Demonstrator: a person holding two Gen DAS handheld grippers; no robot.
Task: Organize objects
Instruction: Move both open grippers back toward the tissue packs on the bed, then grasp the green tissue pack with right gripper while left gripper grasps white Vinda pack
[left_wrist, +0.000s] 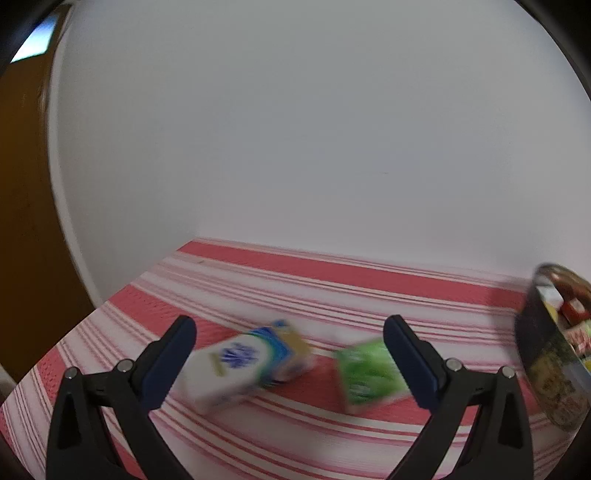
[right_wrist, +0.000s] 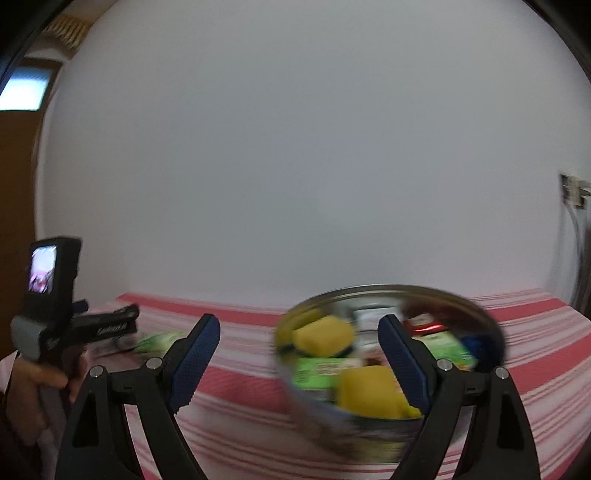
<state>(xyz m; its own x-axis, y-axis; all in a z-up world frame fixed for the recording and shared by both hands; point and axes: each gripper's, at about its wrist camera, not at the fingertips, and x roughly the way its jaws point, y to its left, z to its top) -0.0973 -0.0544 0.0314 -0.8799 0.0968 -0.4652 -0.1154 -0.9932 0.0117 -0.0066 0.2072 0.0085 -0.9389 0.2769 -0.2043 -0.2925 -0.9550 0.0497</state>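
Note:
On the red-and-white striped cloth (left_wrist: 332, 273) lie a white, blue and yellow carton (left_wrist: 243, 363) and a green packet (left_wrist: 369, 369), both blurred. My left gripper (left_wrist: 290, 328) hangs open above and in front of them, with nothing between its fingers. A round metal tin (right_wrist: 491, 328) holds yellow, green and red packets; it also shows at the right edge of the left wrist view as the tin (left_wrist: 546, 354). My right gripper (right_wrist: 299, 325) stands open just before the tin, its right finger (right_wrist: 402, 362) overlapping the tin's contents. A hand (right_wrist: 33, 387) holds the left gripper's handle.
A plain white wall (left_wrist: 295, 129) rises directly behind the cloth. A brown door (left_wrist: 22, 221) stands at the left. A wall socket with cables (right_wrist: 574, 192) sits at the far right. Bare striped cloth (right_wrist: 240, 369) lies between the tin and the green packet (right_wrist: 159, 341).

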